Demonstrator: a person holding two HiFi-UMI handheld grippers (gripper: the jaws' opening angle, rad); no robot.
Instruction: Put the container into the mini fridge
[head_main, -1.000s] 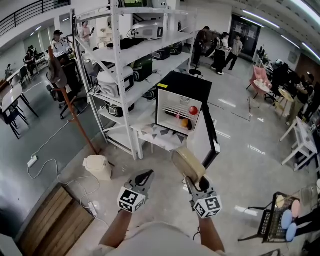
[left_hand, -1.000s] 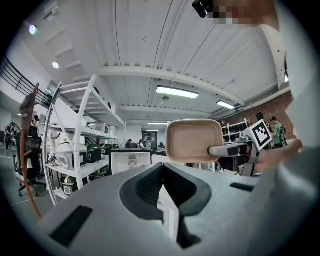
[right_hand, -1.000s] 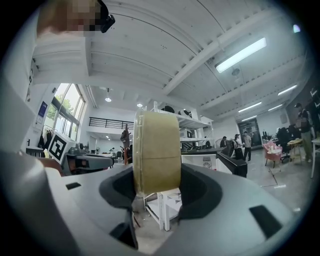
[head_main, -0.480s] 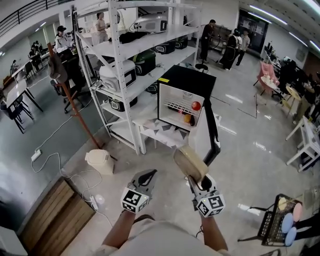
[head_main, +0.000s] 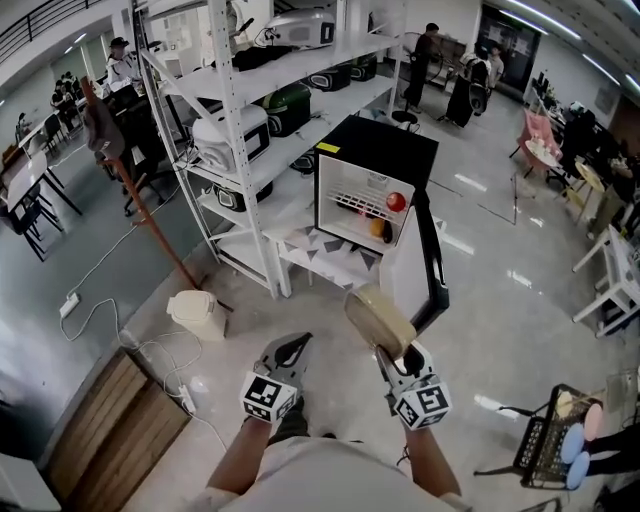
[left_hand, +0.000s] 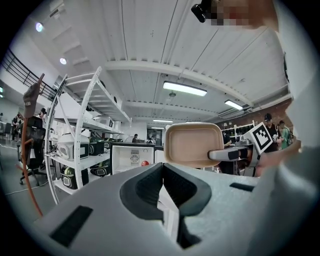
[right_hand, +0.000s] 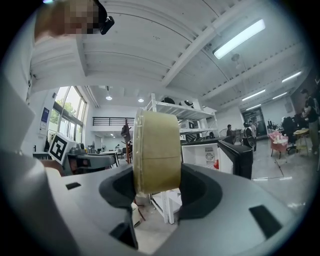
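A beige, lidded container (head_main: 378, 320) stands on edge, and my right gripper (head_main: 389, 350) is shut on it. In the right gripper view the container (right_hand: 156, 150) fills the gap between the jaws. The black mini fridge (head_main: 375, 190) sits ahead on a low white stand. Its door (head_main: 430, 270) swings open to the right, and a red fruit (head_main: 396, 202) and an orange one lie on its white shelves. My left gripper (head_main: 286, 354) is shut and holds nothing, level with the right one. The left gripper view shows the container (left_hand: 194, 145) to its right and the fridge (left_hand: 132, 157) beyond.
A tall white rack (head_main: 250, 150) loaded with appliances stands left of the fridge. A white bin (head_main: 195, 312), cables and a wooden board (head_main: 110, 430) lie on the floor at left. A coat stand (head_main: 130, 180) leans further left. A black basket (head_main: 545, 440) is at lower right. People stand far behind.
Both grippers and the head have moved closer to the fridge, which now sits a little nearer in the head view. The container stays gripped the same way.
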